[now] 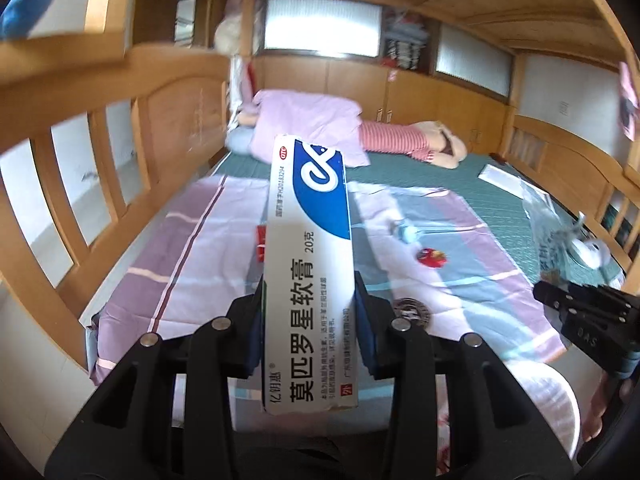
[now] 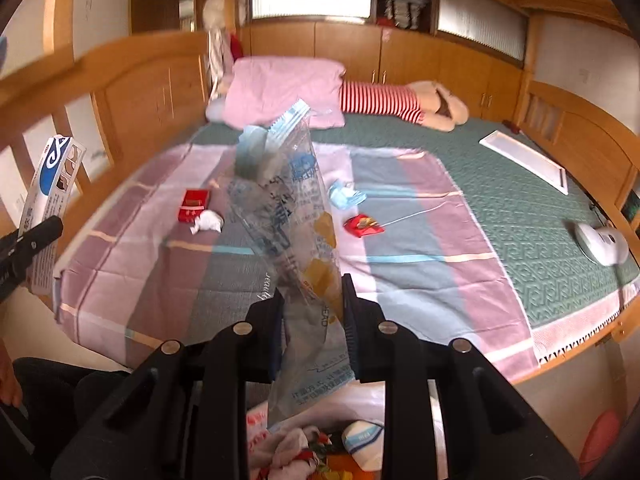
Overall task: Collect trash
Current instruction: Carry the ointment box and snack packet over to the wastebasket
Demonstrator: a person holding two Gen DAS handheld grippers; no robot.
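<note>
My left gripper (image 1: pixel 309 300) is shut on a white and blue ointment box (image 1: pixel 310 248) and holds it above the bed's near end; the box also shows at the left of the right wrist view (image 2: pixel 50 184). My right gripper (image 2: pixel 313 304) is shut on a clear printed plastic bag (image 2: pixel 292 220), held over a trash bag (image 2: pixel 320 444) with wrappers in it. On the striped sheet (image 2: pixel 420 240) lie a red cigarette pack (image 2: pixel 194 205), a crumpled white tissue (image 2: pixel 209 222), a blue face mask (image 2: pixel 346 196) and a red wrapper (image 2: pixel 363 226).
The bed has wooden rails (image 1: pixel 120 152) at left and right. A pink pillow (image 2: pixel 280 88) and a striped plush toy (image 2: pixel 404 104) lie at its head. A white flat box (image 2: pixel 524 160) and a white device (image 2: pixel 600 242) lie at right on the green mat.
</note>
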